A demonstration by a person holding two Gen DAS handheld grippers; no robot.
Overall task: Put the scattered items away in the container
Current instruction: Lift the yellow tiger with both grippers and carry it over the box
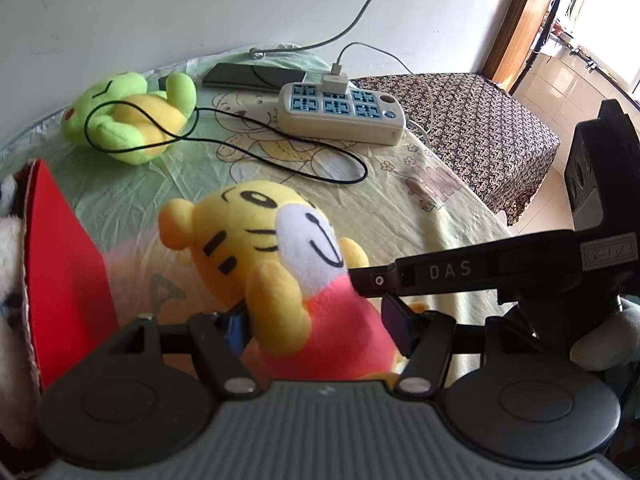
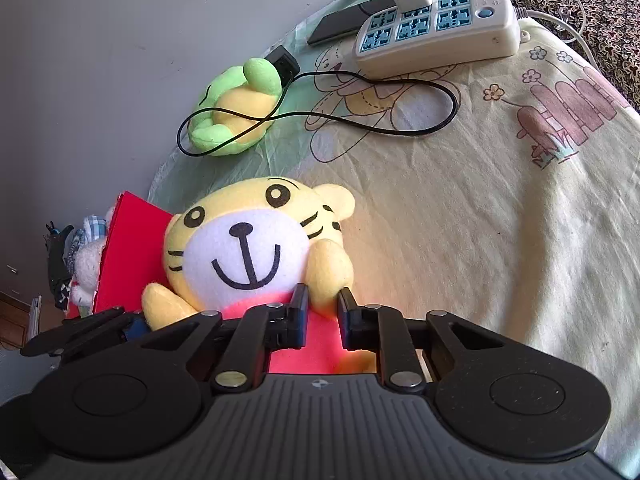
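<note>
Holding the tiger (image 2: 256, 256) between both grippers, I have it just beside the red box (image 1: 68, 264). My left gripper (image 1: 316, 332) has a finger on each side of the red body and looks clenched on it. My right gripper (image 2: 322, 320) pinches the tiger's paw and shirt, its jaws narrowed around the plush. The right tool also shows in the left view, reaching in from the right.

To do this step well, I judge I should lift the tiger above the box's near wall and carry it toward the opening on my left. Both grips should stay firm until the body is over the opening. Freeing the right one first would probably let the left lower the toy in. The plush is soft and will likely sag, so a loose pinch could slip off.

Some white plush (image 2: 88, 268) already sits in the box, which may crowd the space.

Farther out lies the frog (image 1: 128, 120), with a black cable (image 1: 280, 144) looped over it; that loop could snag when I fetch it. Beyond are a power strip (image 1: 340, 114) and a phone (image 1: 252, 76), near the wall.
</note>
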